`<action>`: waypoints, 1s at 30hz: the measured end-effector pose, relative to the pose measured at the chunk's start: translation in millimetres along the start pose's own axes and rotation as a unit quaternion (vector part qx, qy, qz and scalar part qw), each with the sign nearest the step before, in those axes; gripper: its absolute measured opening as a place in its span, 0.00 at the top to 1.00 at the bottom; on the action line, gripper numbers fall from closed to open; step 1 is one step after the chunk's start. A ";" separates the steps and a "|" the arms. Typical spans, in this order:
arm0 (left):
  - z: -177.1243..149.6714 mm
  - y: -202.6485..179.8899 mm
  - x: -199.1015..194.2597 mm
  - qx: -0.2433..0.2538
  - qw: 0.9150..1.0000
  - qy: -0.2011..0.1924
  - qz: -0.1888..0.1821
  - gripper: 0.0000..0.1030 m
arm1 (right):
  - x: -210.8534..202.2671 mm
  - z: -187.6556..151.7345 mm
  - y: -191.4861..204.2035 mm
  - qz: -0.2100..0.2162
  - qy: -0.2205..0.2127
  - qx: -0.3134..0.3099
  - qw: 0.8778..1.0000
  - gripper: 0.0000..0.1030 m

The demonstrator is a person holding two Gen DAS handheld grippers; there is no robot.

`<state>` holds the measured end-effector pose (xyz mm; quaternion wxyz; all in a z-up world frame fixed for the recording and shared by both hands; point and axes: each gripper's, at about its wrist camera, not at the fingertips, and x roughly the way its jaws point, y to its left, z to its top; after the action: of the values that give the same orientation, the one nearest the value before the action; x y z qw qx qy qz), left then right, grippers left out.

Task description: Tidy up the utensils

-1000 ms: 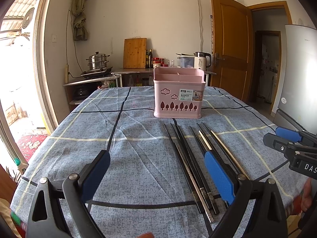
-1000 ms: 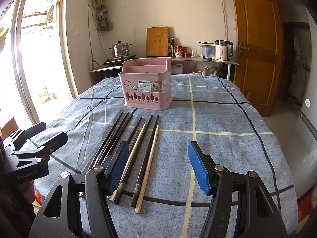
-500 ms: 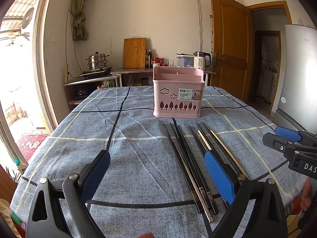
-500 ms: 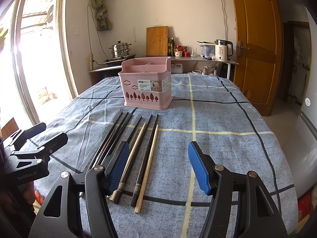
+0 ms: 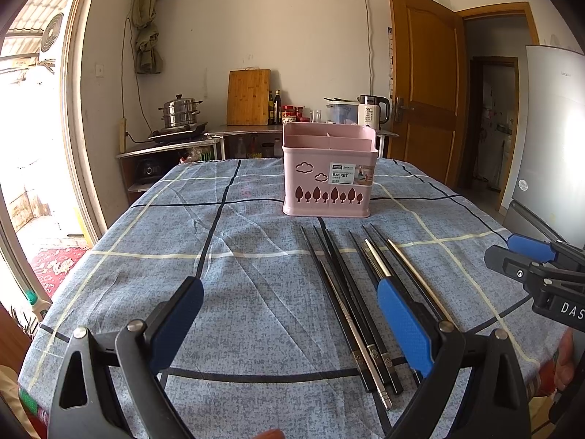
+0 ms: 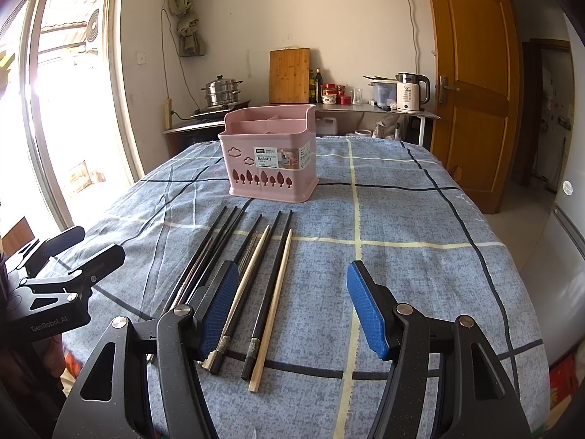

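A pink utensil basket stands upright toward the far side of a table covered with a blue checked tablecloth, its label reading "BASKET" and a row of tree-shaped cut-outs along its lower front; its inner dividers show at the top and no utensils stick out above its rim. On the near side of the basket, apart from it, a row of chopsticks lies flat on the cloth, roughly parallel, with narrow tips toward the basket and thick ends toward the table's near edge. Most are black, one in the left group looks metallic silver, and a pale wooden chopstick lies at the right end of the row, just beside a black one. The left gripper hovers above the near part of the table with its jaws spread wide and nothing between them; its right blue pad sits over the right-hand chopsticks in the view. The right gripper is likewise wide open and empty, its left pad above the middle of the row, with the wooden chopstick visible in the gap. Each gripper appears at the edge of the other's view. A steel pot, a wooden cutting board and an electric kettle sit on counters against the far wall.
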<state>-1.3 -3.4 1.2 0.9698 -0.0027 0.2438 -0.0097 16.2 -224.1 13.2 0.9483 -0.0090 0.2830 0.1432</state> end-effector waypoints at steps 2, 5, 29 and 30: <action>-0.1 0.0 0.0 0.000 1.000 0.001 0.000 0.05 | -0.1 -0.1 -0.3 0.000 0.000 0.000 1.000 0.39; -0.2 0.1 0.0 0.000 1.000 0.000 0.000 0.05 | -0.1 -0.2 -0.4 0.000 0.000 0.000 1.000 0.39; 8.6 3.4 21.2 0.007 1.000 0.028 0.003 0.05 | 15.5 3.4 -2.4 0.008 0.011 0.004 1.000 0.39; 10.8 4.4 25.0 0.007 0.999 0.032 -0.001 0.05 | 17.5 5.3 -2.0 0.009 0.013 0.003 1.000 0.39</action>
<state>25.9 0.5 -1.2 0.9615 0.0044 0.2747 -0.0122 33.5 -220.9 8.1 0.9432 -0.0054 0.2960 0.1508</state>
